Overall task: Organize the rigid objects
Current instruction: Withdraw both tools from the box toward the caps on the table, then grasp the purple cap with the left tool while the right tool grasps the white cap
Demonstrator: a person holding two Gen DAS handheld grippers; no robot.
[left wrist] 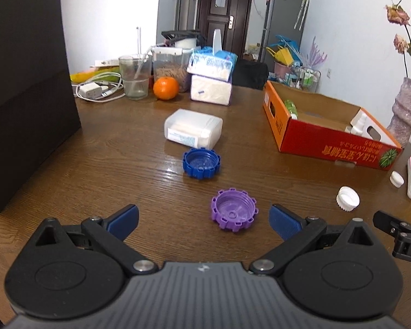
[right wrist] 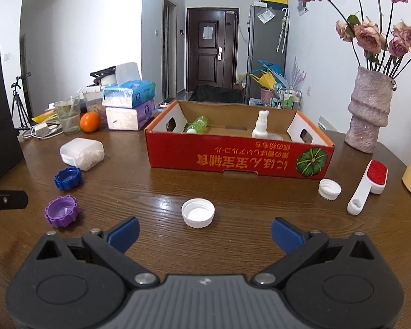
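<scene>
My left gripper (left wrist: 204,220) is open and empty, just short of a purple ridged cap (left wrist: 234,213) lying open side up on the wooden table. A blue ridged cap (left wrist: 202,162) lies beyond it, then a translucent plastic box (left wrist: 193,128). My right gripper (right wrist: 205,233) is open and empty, just behind a white cap (right wrist: 197,212). A second white cap (right wrist: 329,189) and a red-and-white brush (right wrist: 368,185) lie to its right. The red cardboard box (right wrist: 238,157) holds a green bottle (right wrist: 198,124) and a white spray bottle (right wrist: 260,124).
A vase of dried roses (right wrist: 368,112) stands at the far right. Tissue packs (right wrist: 128,108), an orange (right wrist: 90,121), a glass (right wrist: 67,117) and a charger (right wrist: 42,130) crowd the far left. A tall black box (left wrist: 27,87) stands at the left edge.
</scene>
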